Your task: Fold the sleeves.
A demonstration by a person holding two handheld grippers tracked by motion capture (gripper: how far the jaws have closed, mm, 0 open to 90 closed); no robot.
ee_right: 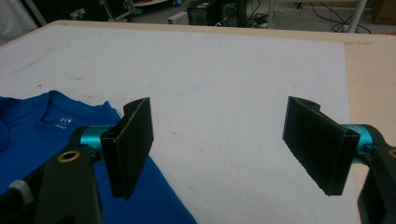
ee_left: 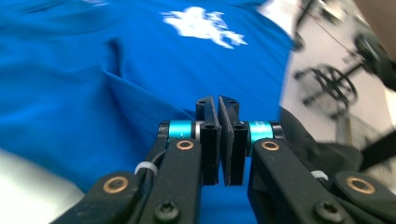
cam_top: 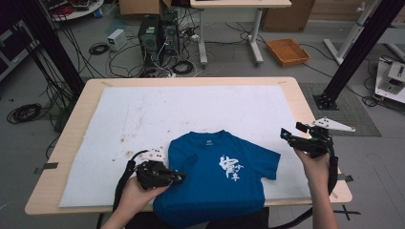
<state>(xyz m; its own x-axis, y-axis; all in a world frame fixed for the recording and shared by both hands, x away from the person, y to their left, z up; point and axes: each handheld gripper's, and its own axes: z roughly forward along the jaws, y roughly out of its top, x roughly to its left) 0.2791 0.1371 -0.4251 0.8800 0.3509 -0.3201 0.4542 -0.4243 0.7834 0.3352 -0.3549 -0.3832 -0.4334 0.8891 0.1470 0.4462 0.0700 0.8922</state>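
- Your table has a pale wooden top, and a white mat with brownish stains covers most of it.
- Beyond the far edge you see two dark computer towers on the floor among tangled cables.
- An orange tray lies on the floor further right, near a white desk's legs.

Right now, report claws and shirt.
Left claw shut at blue T-shirt sleeve edge, grip on cloth unclear. Right claw open, nothing between. Nothing in the way.
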